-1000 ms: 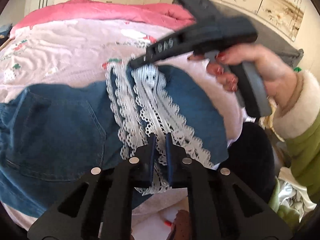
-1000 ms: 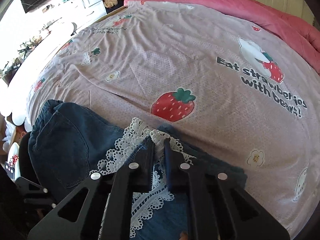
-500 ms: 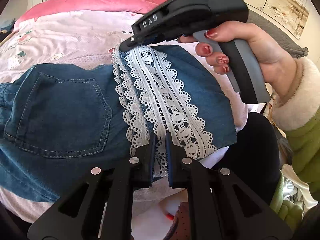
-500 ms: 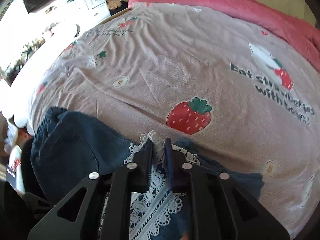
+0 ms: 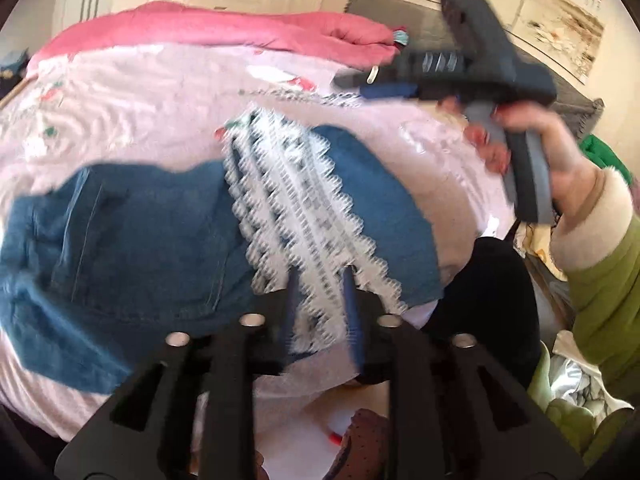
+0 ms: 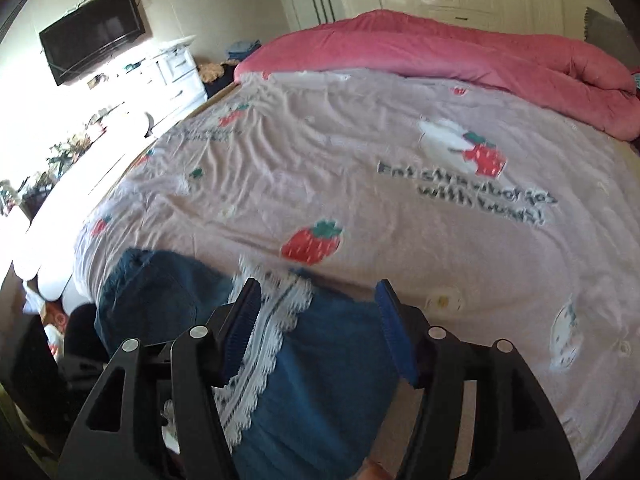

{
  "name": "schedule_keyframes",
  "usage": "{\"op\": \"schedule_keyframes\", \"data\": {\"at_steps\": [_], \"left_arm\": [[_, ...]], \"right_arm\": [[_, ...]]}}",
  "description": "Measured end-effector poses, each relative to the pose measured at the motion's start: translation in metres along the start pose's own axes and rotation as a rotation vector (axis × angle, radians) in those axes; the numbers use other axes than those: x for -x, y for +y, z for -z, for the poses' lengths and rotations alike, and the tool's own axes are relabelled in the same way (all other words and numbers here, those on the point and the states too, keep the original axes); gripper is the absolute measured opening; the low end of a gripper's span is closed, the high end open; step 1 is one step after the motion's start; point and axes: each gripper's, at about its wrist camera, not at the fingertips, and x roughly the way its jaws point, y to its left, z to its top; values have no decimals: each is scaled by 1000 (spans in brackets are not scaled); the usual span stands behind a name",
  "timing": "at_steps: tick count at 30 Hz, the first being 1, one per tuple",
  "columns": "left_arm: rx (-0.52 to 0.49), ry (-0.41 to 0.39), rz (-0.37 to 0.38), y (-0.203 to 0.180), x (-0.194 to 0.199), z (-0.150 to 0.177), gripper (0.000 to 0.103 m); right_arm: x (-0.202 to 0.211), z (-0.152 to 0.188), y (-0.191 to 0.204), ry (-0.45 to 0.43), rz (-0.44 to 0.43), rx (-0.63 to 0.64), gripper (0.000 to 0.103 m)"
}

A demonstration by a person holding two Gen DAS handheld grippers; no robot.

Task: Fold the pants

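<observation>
Blue denim pants point(image 5: 120, 240) with a white lace hem point(image 5: 304, 200) lie folded on the pink strawberry sheet point(image 6: 360, 160), near the bed's front edge. My left gripper point(image 5: 320, 280) hovers low over the near end of the lace. Its jaws are opening, and the lace shows loose in the gap between them. A hand point(image 5: 552, 152) holds my right gripper point(image 5: 352, 80) above the sheet, beyond the pants' far corner. In the right wrist view the right gripper point(image 6: 318, 296) is opening wide over the denim point(image 6: 328, 360), gripping nothing.
A rolled pink duvet point(image 6: 440, 52) lies along the far side of the bed. A TV point(image 6: 92, 48) and white drawers point(image 6: 176, 68) stand by the left wall. A dark object point(image 5: 492, 292) and a heap of clothes point(image 5: 572, 380) sit beside the bed's near edge.
Both grippers were shut on the lace hem and have let it go. The right gripper has risen off the pants and moved away to the right. The pants lie still.
</observation>
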Motion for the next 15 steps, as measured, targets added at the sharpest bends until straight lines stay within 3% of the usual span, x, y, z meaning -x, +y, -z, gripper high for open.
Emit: {"op": "schedule_keyframes", "data": {"at_steps": [1, 3, 5, 9, 15], "left_arm": [[-18, -6, -1, -5, -1, -3, 23], [-48, -3, 3, -15, -8, -7, 23], [-96, 15, -30, -23, -20, -5, 25], [-102, 108, -87, -22, -45, 10, 27], [-80, 106, -80, -15, -47, 13, 27]], "right_arm": [[-9, 4, 5, 35, -12, 10, 53], [-30, 9, 16, 89, -5, 42, 28], [-44, 10, 24, 106, -2, 54, 17], [-69, 3, 36, 118, 20, 76, 17], [-100, 2, 31, 165, 45, 50, 17]]}}
